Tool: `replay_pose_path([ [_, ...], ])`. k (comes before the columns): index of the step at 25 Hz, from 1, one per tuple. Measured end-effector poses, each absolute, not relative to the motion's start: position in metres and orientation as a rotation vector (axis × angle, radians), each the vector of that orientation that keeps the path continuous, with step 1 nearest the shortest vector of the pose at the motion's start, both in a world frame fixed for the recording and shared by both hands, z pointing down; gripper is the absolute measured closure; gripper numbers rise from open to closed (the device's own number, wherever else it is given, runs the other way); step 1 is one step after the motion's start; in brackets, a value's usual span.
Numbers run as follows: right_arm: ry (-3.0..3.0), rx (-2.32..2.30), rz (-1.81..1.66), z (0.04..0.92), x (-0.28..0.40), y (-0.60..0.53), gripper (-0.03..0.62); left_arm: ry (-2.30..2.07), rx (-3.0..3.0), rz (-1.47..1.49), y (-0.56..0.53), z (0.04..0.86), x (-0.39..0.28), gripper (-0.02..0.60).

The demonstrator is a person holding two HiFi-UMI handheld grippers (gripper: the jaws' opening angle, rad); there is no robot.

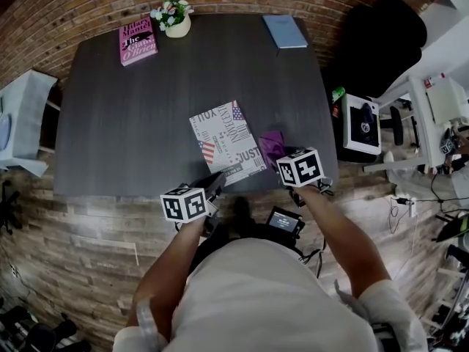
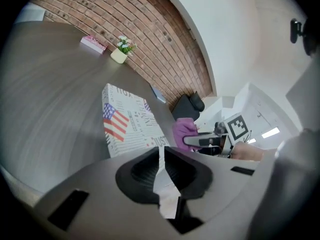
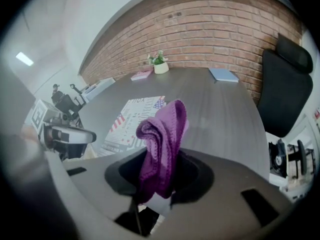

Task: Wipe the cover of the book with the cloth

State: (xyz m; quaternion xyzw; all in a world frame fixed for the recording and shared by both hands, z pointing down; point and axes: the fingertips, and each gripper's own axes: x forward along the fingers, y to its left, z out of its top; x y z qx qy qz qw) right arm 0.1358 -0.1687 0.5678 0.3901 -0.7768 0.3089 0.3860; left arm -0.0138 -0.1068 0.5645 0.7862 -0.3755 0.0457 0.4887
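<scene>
The long dark grey wooden table (image 1: 132,123) fills the middle of the head view. The task's thing, a flat book with a white newsprint cover printed with American flags (image 1: 226,142), lies askew near the table's lower edge, cover up and within easy reach, so it is ready for wiping.

The bunched purple knitted cloth (image 3: 162,134) is pinched in the right gripper (image 3: 160,171), whose jaws clamp its lower end while the rest stands free. In the head view it sits just beside the book's lower right corner, apparently poised to come onto the cover. The left gripper (image 2: 161,171) has its jaws pressed together on nothing, just off the book's lower left corner, perhaps ready to steady it.

A black chair (image 1: 381,42) stands at upper right. Along the top edge lie a pink paperback (image 1: 138,41), a pale blue book (image 1: 285,31) and a small cream pot of flowers (image 1: 176,19), all well apart from the cover. Nothing blocks the wipe.
</scene>
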Motion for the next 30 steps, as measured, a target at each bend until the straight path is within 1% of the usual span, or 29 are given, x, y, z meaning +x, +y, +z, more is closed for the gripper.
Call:
replay_pose_path([
  [1, -2.005, 0.967, 0.745, 0.562, 0.125, -0.167, 0.462, -0.906, 1.922, 0.077, -0.111, 0.556, -0.01, 0.536],
  [2, -2.031, 0.938, 0.704, 0.558, 0.114, -0.165, 0.464, -0.896, 1.933, 0.043, -0.115, 0.547, -0.005, 0.479],
  [3, -2.054, 0.909, 0.662, 0.553, 0.103, -0.162, 0.464, -0.881, 1.944, 0.008, -0.118, 0.539, 0.0, 0.456],
  [5, -2.09, 0.857, 0.57, 0.546, 0.081, -0.157, 0.462, -0.849, 1.958, -0.061, -0.122, 0.523, 0.008, 0.433],
  [10, -2.116, 0.732, 0.312, 0.538, 0.038, -0.146, 0.461, -0.784, 1.974, -0.108, -0.125, 0.502, 0.018, 0.43],
  [15, -2.097, 0.692, 0.146, 0.536, 0.018, -0.141, 0.461, -0.782, 1.936, -0.113, -0.122, 0.506, 0.012, 0.43],
  [18, -2.111, 0.677, 0.072, 0.532, 0.007, -0.139, 0.461, -0.794, 1.913, -0.15, -0.124, 0.506, 0.004, 0.419],
  [19, -2.12, 0.674, 0.052, 0.531, 0.004, -0.138, 0.461, -0.796, 1.907, -0.167, -0.125, 0.505, 0.001, 0.407],
  [20, -2.128, 0.671, 0.036, 0.529, 0.001, -0.138, 0.459, -0.797, 1.903, -0.185, -0.126, 0.503, -0.002, 0.382],
  [24, -2.165, 0.639, 0.045, 0.529, -0.009, -0.131, 0.454, -0.802, 1.9, -0.237, -0.127, 0.5, -0.007, 0.345],
  [25, -2.176, 0.622, 0.057, 0.53, -0.011, -0.128, 0.449, -0.803, 1.898, -0.246, -0.126, 0.501, -0.009, 0.334],
  [26, -2.186, 0.601, 0.065, 0.53, -0.015, -0.124, 0.426, -0.804, 1.895, -0.254, -0.126, 0.501, -0.01, 0.323],
  [27, -2.196, 0.578, 0.068, 0.53, -0.019, -0.12, 0.38, -0.805, 1.89, -0.262, -0.126, 0.501, -0.011, 0.312],
  [30, -2.236, 0.505, 0.058, 0.526, -0.031, -0.109, 0.35, -0.819, 1.875, -0.272, -0.127, 0.504, -0.017, 0.288],
])
